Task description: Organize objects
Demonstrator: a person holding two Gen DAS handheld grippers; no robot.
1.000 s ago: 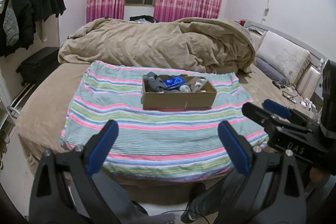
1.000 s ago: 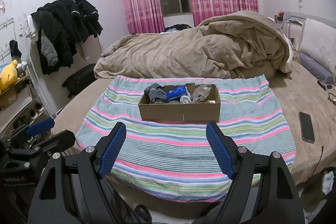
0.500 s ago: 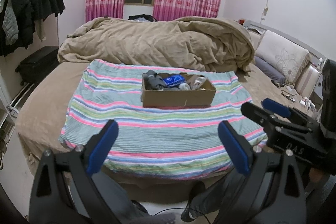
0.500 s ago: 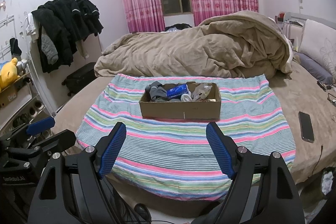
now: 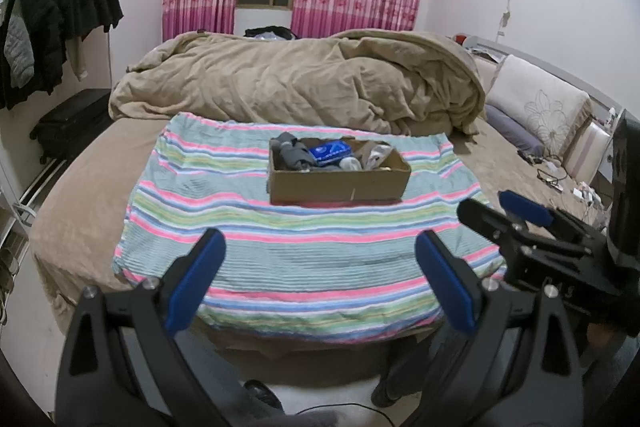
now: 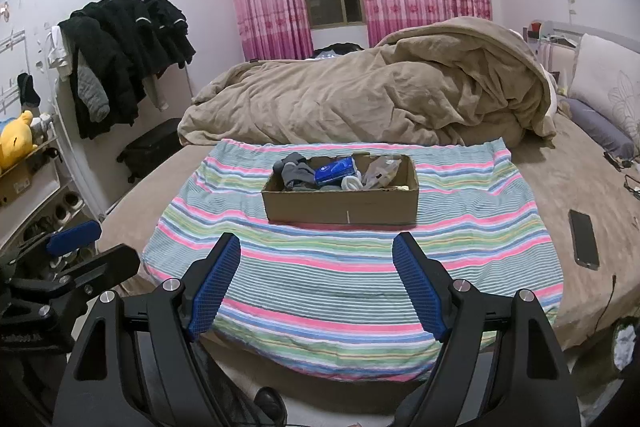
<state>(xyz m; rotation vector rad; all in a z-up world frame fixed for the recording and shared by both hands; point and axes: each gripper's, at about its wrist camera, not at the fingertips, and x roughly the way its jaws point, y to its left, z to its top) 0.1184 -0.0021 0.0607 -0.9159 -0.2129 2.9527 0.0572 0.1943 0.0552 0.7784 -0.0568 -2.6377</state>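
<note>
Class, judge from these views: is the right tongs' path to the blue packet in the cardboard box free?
Probably yes. The right tongs are open and empty, the striped cloth ahead is bare, and the blue packet lies on top in the open cardboard box.

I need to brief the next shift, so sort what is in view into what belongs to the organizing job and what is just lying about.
Part of the job:
- cardboard box
- grey socks, blue packet, white roll in it
- striped cloth beneath

Just lying about:
- beige duvet
- phone
- dark jackets
- yellow plush toy
</note>
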